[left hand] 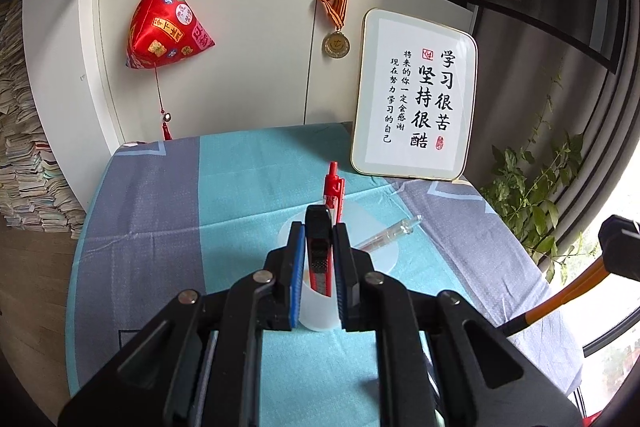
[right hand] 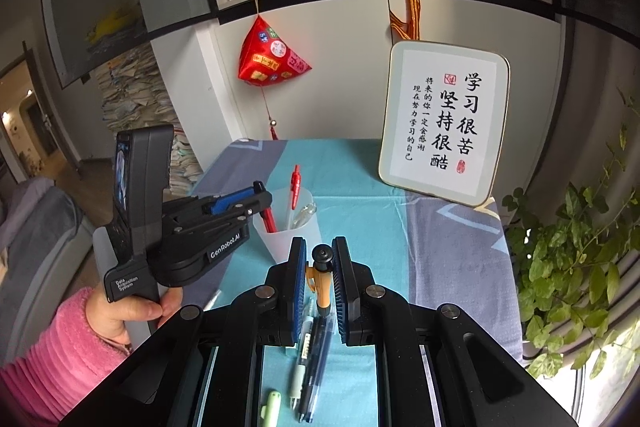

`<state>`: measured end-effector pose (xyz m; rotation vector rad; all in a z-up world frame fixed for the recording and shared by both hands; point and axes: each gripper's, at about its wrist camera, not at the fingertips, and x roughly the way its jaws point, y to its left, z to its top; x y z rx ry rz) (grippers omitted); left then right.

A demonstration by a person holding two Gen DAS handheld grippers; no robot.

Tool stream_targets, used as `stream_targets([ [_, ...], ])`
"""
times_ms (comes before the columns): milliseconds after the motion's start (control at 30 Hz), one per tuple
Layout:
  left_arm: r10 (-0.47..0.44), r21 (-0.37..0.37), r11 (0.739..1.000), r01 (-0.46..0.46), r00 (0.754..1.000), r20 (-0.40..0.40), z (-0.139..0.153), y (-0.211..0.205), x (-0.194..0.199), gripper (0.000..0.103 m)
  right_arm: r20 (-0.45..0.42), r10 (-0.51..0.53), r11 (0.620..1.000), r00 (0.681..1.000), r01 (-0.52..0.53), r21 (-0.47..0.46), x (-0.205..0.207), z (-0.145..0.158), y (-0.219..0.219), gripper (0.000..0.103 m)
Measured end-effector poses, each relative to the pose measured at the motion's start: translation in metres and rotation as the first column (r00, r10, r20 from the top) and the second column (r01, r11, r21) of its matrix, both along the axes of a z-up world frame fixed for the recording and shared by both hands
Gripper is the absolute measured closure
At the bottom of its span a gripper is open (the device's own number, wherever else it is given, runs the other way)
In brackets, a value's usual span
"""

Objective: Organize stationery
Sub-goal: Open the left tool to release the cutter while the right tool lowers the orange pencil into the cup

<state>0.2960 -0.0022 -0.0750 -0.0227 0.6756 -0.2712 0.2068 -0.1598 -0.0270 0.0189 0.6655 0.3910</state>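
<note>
Above the translucent pen cup (left hand: 316,311), the left gripper (left hand: 319,259) had its jaws clenched on a red and black utility knife (left hand: 319,251), whose lower end was already inside the cup's mouth. The red pen (left hand: 333,187) and a clear pen (left hand: 390,233) stood in the same cup, leaning toward the far and right sides of the rim. The cup itself rested on the worktop (left hand: 160,195), which was covered with a blue and grey cloth.

The right gripper (right hand: 320,279), nearer to the camera than the cup, held an orange pen with a black cap (right hand: 322,275) between its closed jaws. On the cloth under it lay a dark blue pen (right hand: 316,355), a pale grey pen (right hand: 301,359) and a small green item (right hand: 269,403), not yet put away.

I judged the knife to be stiff and rather light, with a smooth plastic body, so a grip on the flat sides, as it was taken, should be steady. The cup looked thin and light; it may tip if the knife pushes against its wall. The pens were slim, round and a little slippery, so it is better to take them near the middle of the barrel.
</note>
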Motion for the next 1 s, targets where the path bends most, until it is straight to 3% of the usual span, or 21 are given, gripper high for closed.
stream_targets([
  [133, -0.004, -0.014, 1.0, 0.004, 1.0, 0.004, 0.003, 0.004, -0.008, 0.087, 0.012, 0.002, 1.0, 1.0, -0.002, 0.011, 0.005, 0.007, 0.003, 0.089],
  [200, 0.006, -0.015, 1.0, -0.006, 1.0, 0.022, 0.008, 0.008, -0.016, 0.066, 0.023, 0.007, 1.0, 1.0, -0.007, 0.008, 0.008, 0.013, 0.008, 0.089],
  [267, 0.022, -0.014, 1.0, -0.021, 0.998, 0.055, 0.012, 0.013, -0.027, 0.057, 0.039, 0.012, 1.0, 0.999, -0.012, 0.009, 0.012, 0.018, 0.012, 0.089],
  [600, 0.063, -0.021, 0.998, -0.062, 0.996, 0.056, 0.007, 0.044, -0.066, 0.054, 0.095, 0.03, 0.998, 0.995, -0.035, 0.043, 0.046, 0.04, 0.038, 0.089],
  [1000, 0.099, -0.034, 0.994, -0.099, 0.995, -0.006, -0.012, 0.066, -0.08, 0.053, -0.004, 0.024, 1.0, 1.0, -0.024, -0.018, 0.079, -0.005, 0.061, 0.089],
])
